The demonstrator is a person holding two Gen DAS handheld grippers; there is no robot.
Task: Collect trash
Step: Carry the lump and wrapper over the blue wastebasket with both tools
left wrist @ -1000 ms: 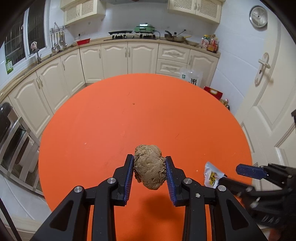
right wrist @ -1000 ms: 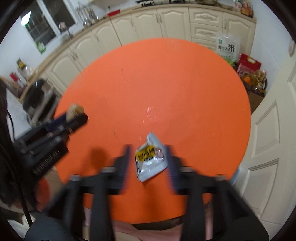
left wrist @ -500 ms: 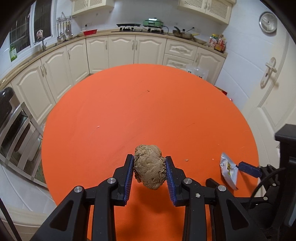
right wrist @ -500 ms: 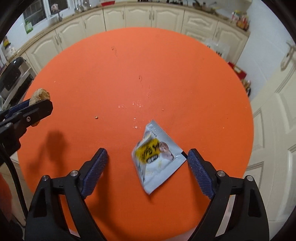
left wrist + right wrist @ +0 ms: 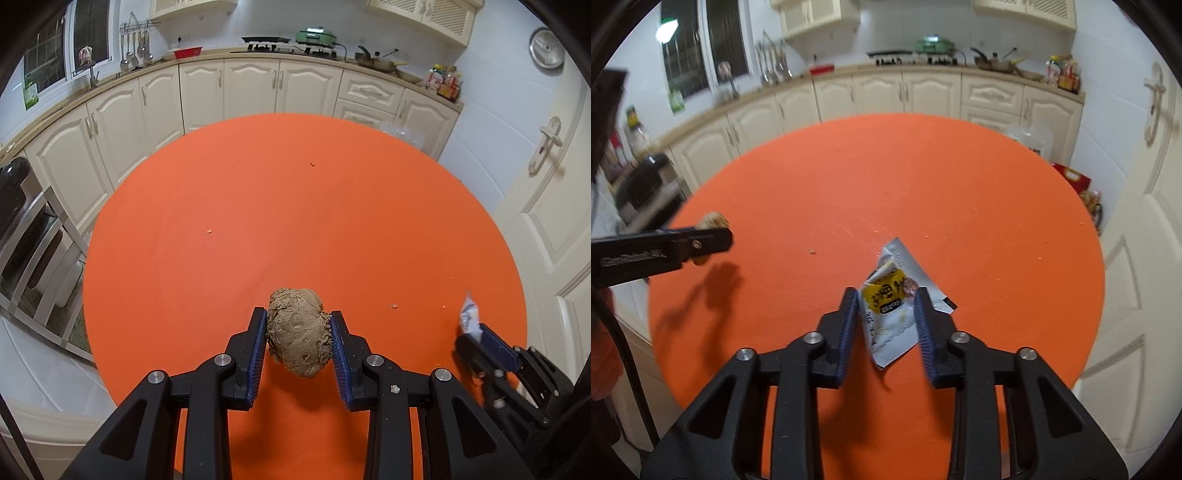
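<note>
My left gripper [image 5: 297,332] is shut on a brown crumpled lump [image 5: 298,331] and holds it above the near side of the round orange table [image 5: 295,206]. In the right wrist view my right gripper [image 5: 886,314] is shut on a white and yellow snack wrapper [image 5: 892,306], which is crumpled between the jaws and held just above the table [image 5: 923,184]. The left gripper and its lump [image 5: 713,221] show at the left of that view. The right gripper and a tip of the wrapper [image 5: 469,314] show at the right of the left wrist view.
Small crumbs [image 5: 812,252] lie on the table. Cream kitchen cabinets [image 5: 258,88] curve behind it. A white door [image 5: 546,184] stands at the right. A plastic bag [image 5: 1030,140] and red packages [image 5: 1071,177] sit on the floor beyond the table.
My right gripper was wide open around the flat wrapper; it has closed on the wrapper, crumpled it and lifted it. The left gripper has kept its hold on the lump.
</note>
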